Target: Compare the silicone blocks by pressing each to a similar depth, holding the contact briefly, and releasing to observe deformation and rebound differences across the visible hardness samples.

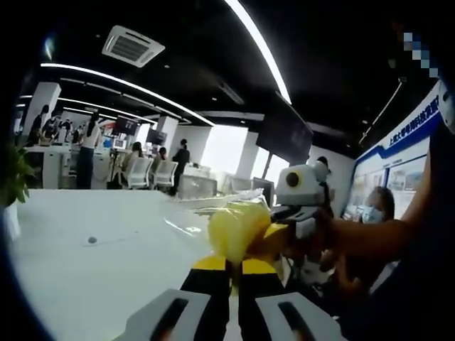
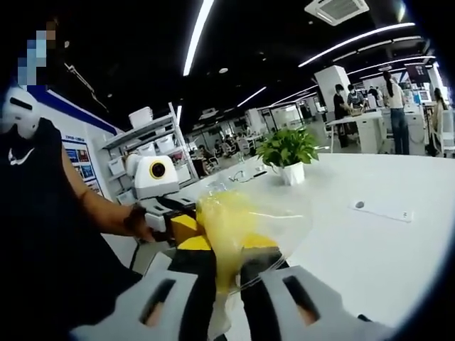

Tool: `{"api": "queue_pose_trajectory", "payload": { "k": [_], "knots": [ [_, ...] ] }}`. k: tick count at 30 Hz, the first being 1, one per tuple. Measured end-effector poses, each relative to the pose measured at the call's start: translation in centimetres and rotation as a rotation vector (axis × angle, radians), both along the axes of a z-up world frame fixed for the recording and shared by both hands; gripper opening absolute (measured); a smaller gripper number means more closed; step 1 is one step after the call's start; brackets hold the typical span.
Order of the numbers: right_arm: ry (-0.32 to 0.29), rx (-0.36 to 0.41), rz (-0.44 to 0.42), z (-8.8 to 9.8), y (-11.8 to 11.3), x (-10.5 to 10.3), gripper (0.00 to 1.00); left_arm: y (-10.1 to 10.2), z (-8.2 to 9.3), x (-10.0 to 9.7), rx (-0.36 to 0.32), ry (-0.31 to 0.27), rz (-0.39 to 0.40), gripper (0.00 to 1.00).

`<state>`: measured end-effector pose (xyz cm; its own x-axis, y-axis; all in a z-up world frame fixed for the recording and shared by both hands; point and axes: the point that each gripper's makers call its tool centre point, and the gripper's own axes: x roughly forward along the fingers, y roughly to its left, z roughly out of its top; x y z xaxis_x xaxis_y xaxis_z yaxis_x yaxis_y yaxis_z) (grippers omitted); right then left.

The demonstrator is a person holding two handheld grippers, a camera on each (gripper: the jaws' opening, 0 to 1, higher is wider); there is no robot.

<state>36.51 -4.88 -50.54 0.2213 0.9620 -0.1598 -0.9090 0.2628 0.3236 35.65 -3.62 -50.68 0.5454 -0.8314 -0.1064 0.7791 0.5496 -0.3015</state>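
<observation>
You are holding a yellow silicone block (image 1: 237, 229) in a clear plastic bag (image 2: 274, 213), both lifted above the white tabletop (image 1: 85, 263). The left gripper (image 1: 234, 273) and right gripper (image 2: 227, 266) are each pinching it nearly closed. It is looking soft and light; the bag is probably slippery, so grip the block itself. A potted plant (image 2: 288, 153) is standing behind, in an open office.

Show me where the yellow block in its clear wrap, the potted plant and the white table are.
yellow block (image 2: 227, 224): right gripper view, on its yellow middle under the clear wrap.
potted plant (image 2: 288, 149): right gripper view, on its green leaves.
white table (image 1: 85, 277): left gripper view, on a bare part of the top.
</observation>
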Motion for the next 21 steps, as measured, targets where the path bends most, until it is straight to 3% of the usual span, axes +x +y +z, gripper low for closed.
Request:
{"api": "queue_pose_trajectory", "payload": {
  "k": [5, 8, 11, 16, 19, 21],
  "knots": [
    [-0.040, 0.009, -0.012, 0.1, 0.0, 0.5, 0.13, 0.2, 0.1, 0.5, -0.026, 0.020, 0.015, 0.00],
    [-0.073, 0.012, -0.053, 0.3, -0.3, 1.3, 0.22, 0.2, 0.3, 0.8, -0.051, 0.035, 0.022, 0.00],
    [-0.095, 0.031, -0.106, 0.9, -1.1, 2.2, 0.39, 0.0, 0.7, 1.1, -0.069, 0.045, 0.022, 0.00],
    [-0.186, 0.018, -0.215, 1.5, -3.0, 3.7, 0.73, -0.4, 0.8, 1.5, -0.090, 0.072, 0.019, 0.00],
    [-0.182, 0.023, -0.283, 1.5, -4.4, 4.5, 0.93, -0.8, 0.4, 1.5, -0.084, 0.093, 0.007, 0.00],
    [-0.146, 0.005, -0.306, 1.0, -5.4, 4.5, 0.96, -1.1, 0.2, 1.5, -0.087, 0.116, 0.003, 0.00]
  ]
}}
